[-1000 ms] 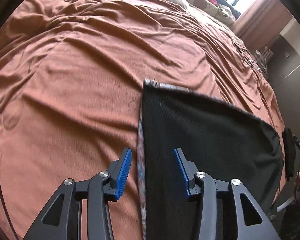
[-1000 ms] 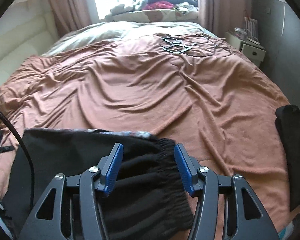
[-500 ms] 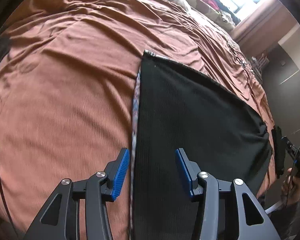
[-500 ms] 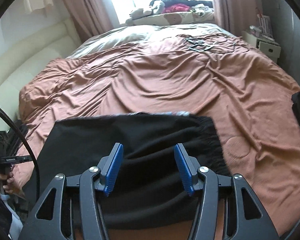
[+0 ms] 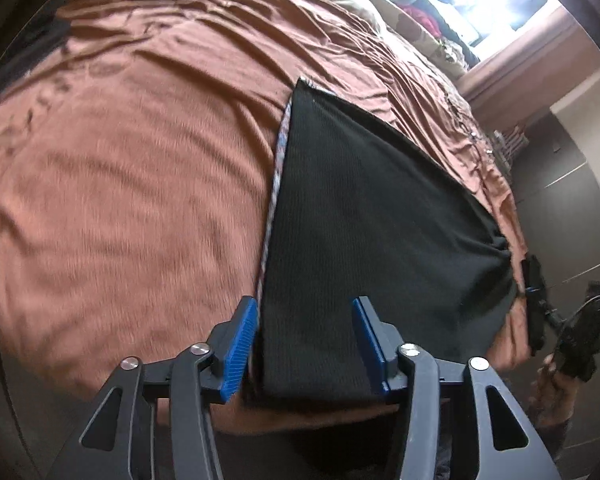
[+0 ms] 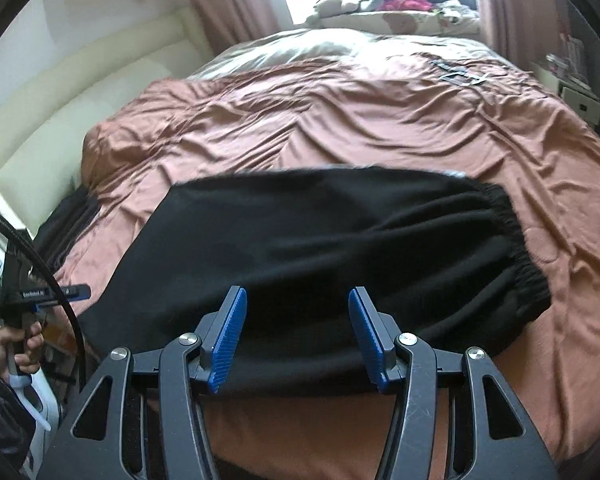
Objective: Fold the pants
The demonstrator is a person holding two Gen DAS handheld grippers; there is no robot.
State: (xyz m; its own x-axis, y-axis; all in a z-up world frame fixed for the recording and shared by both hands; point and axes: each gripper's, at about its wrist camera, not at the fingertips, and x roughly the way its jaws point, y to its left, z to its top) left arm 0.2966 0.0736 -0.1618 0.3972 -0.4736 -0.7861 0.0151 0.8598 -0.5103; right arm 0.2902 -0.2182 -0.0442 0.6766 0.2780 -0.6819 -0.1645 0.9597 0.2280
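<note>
The black pants lie flat on the bed, spread over the rust-brown bedspread close to its near edge. In the left wrist view the garment appears as a folded dark panel with a straight left border, along which a thin patterned trim is exposed; the far corner of the panel points up the bed. In the right wrist view the same pants run across the picture, with the gathered elastic waistband at the right end and the opposite end reaching toward the left side of the bed. The left tool is above the near edge of the pants; its jaws are opening, the blue pads stand apart, and neither pad presses on the fabric, though the cloth is seen in the gap between them. The right tool is likewise positioned over the near edge of the pants with its jaws parted and holding nothing. Each wrist view shows the other tool at the picture edge, gripped by a hand of the person. A pale cream headboard borders the bed on the left of the right wrist view, and pink curtains frame a bright window at the far end.
</note>
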